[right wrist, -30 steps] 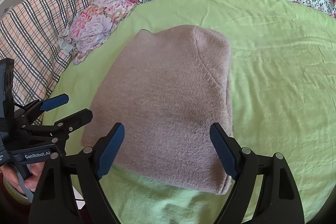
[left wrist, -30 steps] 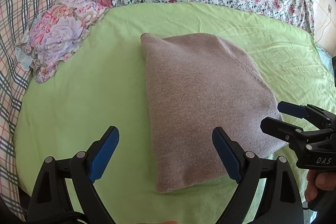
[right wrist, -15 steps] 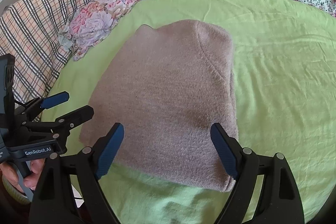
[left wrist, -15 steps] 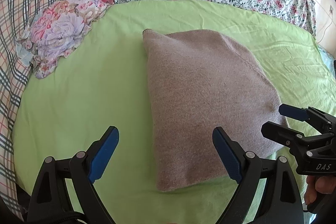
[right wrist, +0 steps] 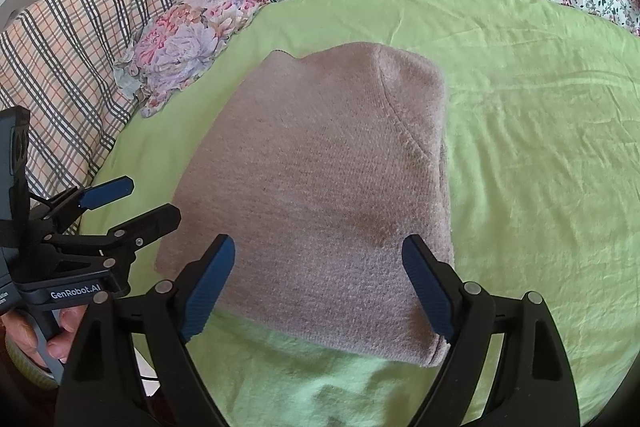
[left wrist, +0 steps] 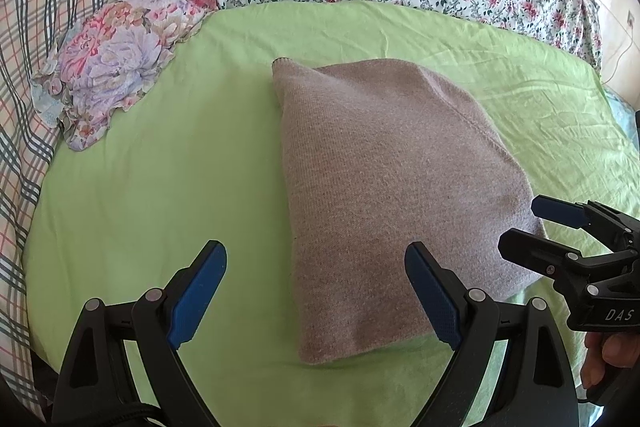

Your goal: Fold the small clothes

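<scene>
One sweater [left wrist: 384,195], two tongs [left wrist: 316,291] [right wrist: 318,283]

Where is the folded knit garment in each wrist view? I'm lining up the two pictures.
Left wrist view: folded knit garment lies centre to right, on the green sheet.
Right wrist view: folded knit garment lies in the centre, ahead of the open fingers.
Shared landmark: the purple floral cloth, upper left of it in both.
</scene>
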The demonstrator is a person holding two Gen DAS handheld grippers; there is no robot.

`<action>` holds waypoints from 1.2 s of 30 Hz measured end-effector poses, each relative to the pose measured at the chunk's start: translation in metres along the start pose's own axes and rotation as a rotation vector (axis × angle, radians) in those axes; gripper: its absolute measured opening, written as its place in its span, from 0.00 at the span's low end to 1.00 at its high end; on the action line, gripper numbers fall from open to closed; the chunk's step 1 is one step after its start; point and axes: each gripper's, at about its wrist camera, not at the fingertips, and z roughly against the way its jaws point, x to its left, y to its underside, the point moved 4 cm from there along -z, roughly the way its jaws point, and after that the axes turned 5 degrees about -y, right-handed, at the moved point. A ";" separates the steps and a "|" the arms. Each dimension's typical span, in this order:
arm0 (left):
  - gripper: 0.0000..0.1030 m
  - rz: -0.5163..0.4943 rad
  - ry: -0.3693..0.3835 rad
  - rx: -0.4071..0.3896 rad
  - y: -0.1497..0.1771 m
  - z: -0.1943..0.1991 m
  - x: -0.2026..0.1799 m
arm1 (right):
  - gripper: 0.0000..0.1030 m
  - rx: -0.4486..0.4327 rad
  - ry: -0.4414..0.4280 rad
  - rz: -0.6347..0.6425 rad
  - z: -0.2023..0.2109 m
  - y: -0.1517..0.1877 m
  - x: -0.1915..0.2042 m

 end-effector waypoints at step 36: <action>0.89 -0.005 0.010 -0.020 -0.002 0.009 -0.002 | 0.85 -0.018 -0.004 0.005 0.009 -0.004 0.004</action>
